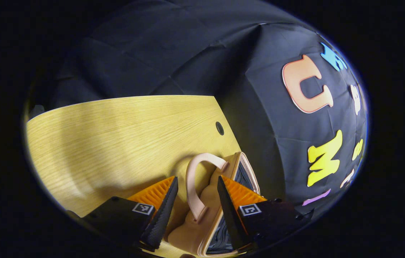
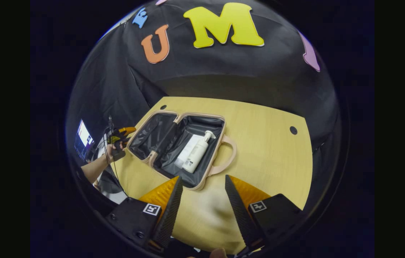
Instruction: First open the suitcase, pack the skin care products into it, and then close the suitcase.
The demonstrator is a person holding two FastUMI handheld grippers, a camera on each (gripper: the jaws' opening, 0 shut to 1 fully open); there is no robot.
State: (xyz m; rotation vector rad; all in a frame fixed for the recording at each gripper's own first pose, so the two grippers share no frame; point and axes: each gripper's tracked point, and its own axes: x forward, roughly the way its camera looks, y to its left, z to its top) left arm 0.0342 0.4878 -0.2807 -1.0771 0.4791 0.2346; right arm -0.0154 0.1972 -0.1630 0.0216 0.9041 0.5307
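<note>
In the right gripper view a beige suitcase [image 2: 220,141] lies open on the wooden table [image 2: 270,157], its dark lining showing. A white pump bottle [image 2: 197,152] rests in the half with the handle [image 2: 228,157], over a flat white pack [image 2: 187,148]. My right gripper [image 2: 203,178] hovers open just in front of the suitcase, nothing between its fingers. The left gripper [image 2: 125,132] sits by the suitcase's far-left edge, held by a hand [image 2: 111,147]. In the left gripper view my left gripper [image 1: 198,181] is open, its fingers either side of the suitcase's [image 1: 202,215] handle [image 1: 191,179] without pressing it.
The table [image 1: 116,136] has a round cable hole [image 1: 219,128] near its back edge; two such holes [image 2: 293,130] [image 2: 163,106] show in the right gripper view. Black cloth walls close off the back. A lit screen [image 2: 84,138] stands off the table's left side.
</note>
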